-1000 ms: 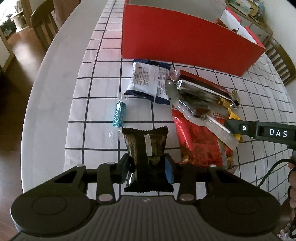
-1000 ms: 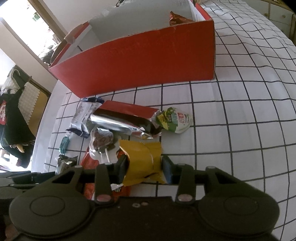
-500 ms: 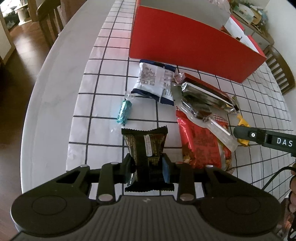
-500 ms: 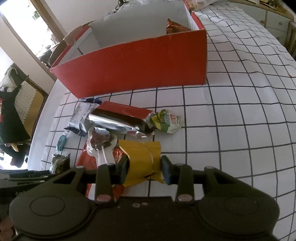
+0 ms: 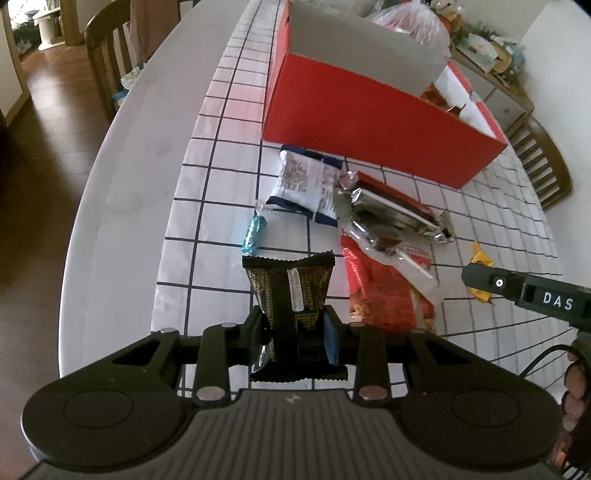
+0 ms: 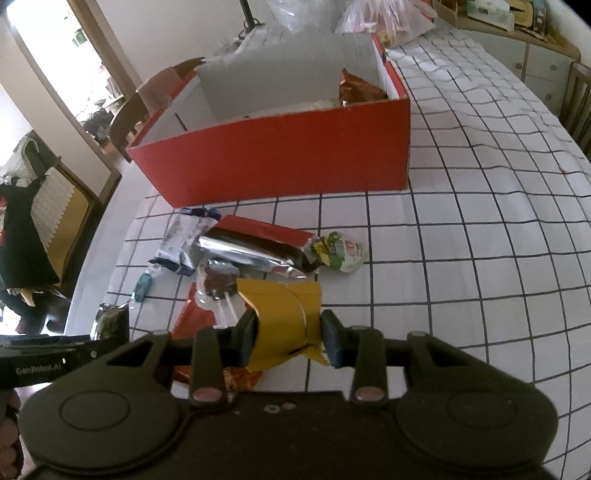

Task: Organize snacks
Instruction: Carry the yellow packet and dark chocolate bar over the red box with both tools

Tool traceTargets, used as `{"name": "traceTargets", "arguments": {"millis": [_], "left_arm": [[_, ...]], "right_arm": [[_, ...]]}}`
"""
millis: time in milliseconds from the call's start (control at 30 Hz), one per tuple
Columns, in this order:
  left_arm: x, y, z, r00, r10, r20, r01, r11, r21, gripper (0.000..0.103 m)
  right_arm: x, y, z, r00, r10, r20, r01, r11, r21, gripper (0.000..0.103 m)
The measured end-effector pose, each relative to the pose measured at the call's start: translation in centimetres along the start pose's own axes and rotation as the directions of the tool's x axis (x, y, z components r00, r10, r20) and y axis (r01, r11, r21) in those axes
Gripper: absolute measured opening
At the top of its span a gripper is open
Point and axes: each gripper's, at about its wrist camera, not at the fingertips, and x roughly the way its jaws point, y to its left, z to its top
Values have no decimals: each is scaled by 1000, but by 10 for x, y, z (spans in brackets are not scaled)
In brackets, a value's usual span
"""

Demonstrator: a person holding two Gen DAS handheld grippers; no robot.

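My left gripper [image 5: 294,334] is shut on a black snack packet [image 5: 291,291], held a little above the checked cloth. My right gripper [image 6: 289,341] is shut on a yellow snack packet [image 6: 284,317], also lifted off the table. Beyond both stands the open red box [image 5: 369,122] [image 6: 280,162] with a brown packet [image 6: 354,88] inside at its right end. Between the grippers and the box lie a white-and-blue packet [image 5: 303,184], a silver-and-red bar [image 5: 391,214], a red packet [image 5: 384,291], a small teal candy [image 5: 254,235] and a green-and-white egg-shaped snack [image 6: 343,251].
The round white table's bare edge [image 5: 122,192] curves along the left, with dark floor below. Wooden chairs [image 5: 107,48] stand at the far left and far right [image 5: 546,162]. A plastic bag [image 6: 384,18] lies behind the box. A person's fingers [image 5: 576,384] show at the right edge.
Both grippers have risen with their packets and drawn back, so the box interior and more of the table show. The pile of snacks has stayed in place.
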Motion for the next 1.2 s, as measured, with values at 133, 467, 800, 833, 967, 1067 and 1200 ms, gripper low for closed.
{"name": "traceTargets", "arguments": {"millis": [133, 467, 800, 833, 967, 1067, 1200], "left_arm": [[-14, 0, 2, 999, -19, 30, 19, 1000, 2, 32], [-48, -12, 11, 992, -47, 118, 43, 998, 42, 32], [-81, -35, 38, 970, -69, 232, 46, 994, 103, 32], [-82, -39, 42, 968, -71, 241, 45, 993, 112, 32], [-86, -52, 58, 962, -75, 264, 38, 989, 140, 32], [-86, -61, 71, 957, -88, 275, 44, 986, 163, 32], [-82, -73, 91, 955, -80, 285, 29, 984, 178, 32]], "right_arm": [[-13, 7, 0, 999, -3, 32, 3, 1000, -9, 36], [-46, 25, 4, 992, -10, 126, 15, 999, -41, 36], [-78, 38, 27, 971, -16, 239, 38, 995, -87, 36], [-80, 39, 31, 968, -20, 249, 44, 995, -91, 36], [-84, 38, 48, 962, -26, 273, 58, 992, -111, 36], [-83, 37, 61, 959, -26, 284, 63, 990, -124, 36], [-76, 32, 79, 961, -17, 277, 57, 989, -138, 36]]}}
